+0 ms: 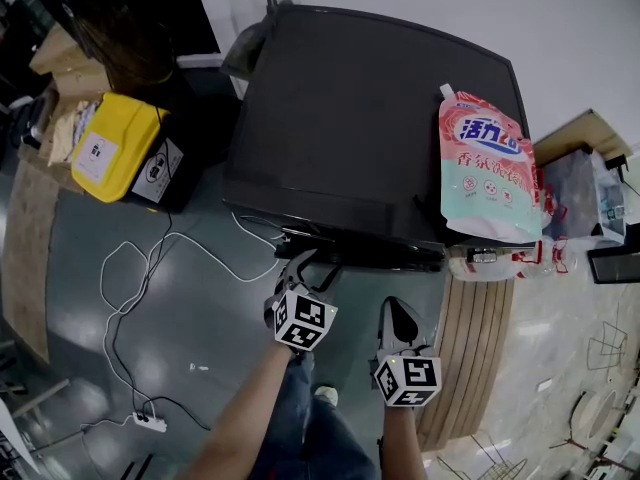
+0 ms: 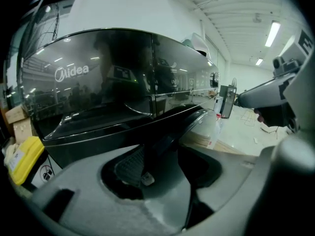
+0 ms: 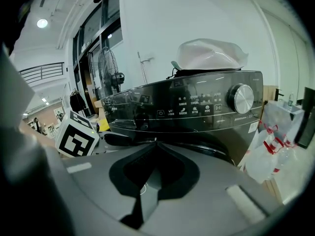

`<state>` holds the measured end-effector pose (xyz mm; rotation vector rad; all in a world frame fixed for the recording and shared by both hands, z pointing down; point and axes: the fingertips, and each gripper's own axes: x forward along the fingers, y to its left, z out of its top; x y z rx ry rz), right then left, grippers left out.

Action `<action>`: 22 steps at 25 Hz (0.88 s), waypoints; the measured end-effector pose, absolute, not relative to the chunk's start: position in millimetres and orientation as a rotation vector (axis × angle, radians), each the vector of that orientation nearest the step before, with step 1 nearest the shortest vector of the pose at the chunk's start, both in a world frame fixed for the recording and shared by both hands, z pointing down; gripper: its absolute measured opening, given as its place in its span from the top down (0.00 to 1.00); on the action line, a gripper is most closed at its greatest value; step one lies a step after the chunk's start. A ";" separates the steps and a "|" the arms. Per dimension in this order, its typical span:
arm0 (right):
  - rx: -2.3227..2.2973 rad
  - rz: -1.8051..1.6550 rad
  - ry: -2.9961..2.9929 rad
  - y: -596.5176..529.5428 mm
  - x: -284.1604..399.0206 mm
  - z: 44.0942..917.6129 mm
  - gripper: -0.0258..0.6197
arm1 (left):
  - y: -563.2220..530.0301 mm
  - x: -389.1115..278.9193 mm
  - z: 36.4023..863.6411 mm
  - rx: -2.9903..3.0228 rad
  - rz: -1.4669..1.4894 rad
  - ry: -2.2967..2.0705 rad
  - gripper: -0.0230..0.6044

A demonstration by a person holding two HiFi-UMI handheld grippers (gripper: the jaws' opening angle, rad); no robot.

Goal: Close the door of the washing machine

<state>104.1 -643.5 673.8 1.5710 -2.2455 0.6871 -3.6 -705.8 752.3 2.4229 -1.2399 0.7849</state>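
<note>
The left tool (image 1: 303,268) is sitting right at the front of the glossy black front-loading washing machine (image 1: 360,118) with its jaws standing wide apart. The machine's dark round door (image 2: 194,117) is lying low on that front, its rim running in beside the ribbed pad (image 2: 129,165) — touching or just short, I cannot tell. The right tool (image 1: 400,316) is hanging a little further back, jaws together on nothing. To my eye the door is looking nearly home but not surely latched, so the closing push is the job in hand. It is best done by laying a flat jaw against the door's free edge and pressing square into the machine, steadily, until the latch catches; a glancing shove is likely to skid on that shiny face. The head view is showing the top: a pink-and-white detergent pouch (image 1: 485,168) lying on the lid, a yellow box (image 1: 115,146) off to the left, and a white cable (image 1: 140,278) trailing over the grey floor (image 1: 210,328) — but little of the door. The right gripper view is giving the control panel (image 3: 197,104), the silver dial (image 3: 242,98) and the door's curve beneath. The left gripper view alone is showing the rim at the jaws.
</note>
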 end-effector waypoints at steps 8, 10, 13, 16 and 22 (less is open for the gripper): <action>1.581 0.702 -2.237 -644.2 102.2 675.9 0.94 | -710.4 -3.7 751.4 2.413 0.794 -1.270 0.62; 1.584 0.707 -2.234 -644.1 102.4 676.9 0.94 | -712.1 -3.5 751.2 2.422 0.801 -1.267 0.62; 1.589 0.710 -2.230 -644.0 103.5 678.4 0.94 | -712.4 -3.1 751.8 2.420 0.798 -1.267 0.62; 1.594 0.708 -2.228 -644.2 103.8 677.6 0.94 | -712.1 -3.3 751.5 2.429 0.795 -1.270 0.62; 1.600 0.694 -2.239 -641.5 103.0 671.6 0.94 | -707.7 -6.1 747.9 2.488 0.799 -1.273 0.65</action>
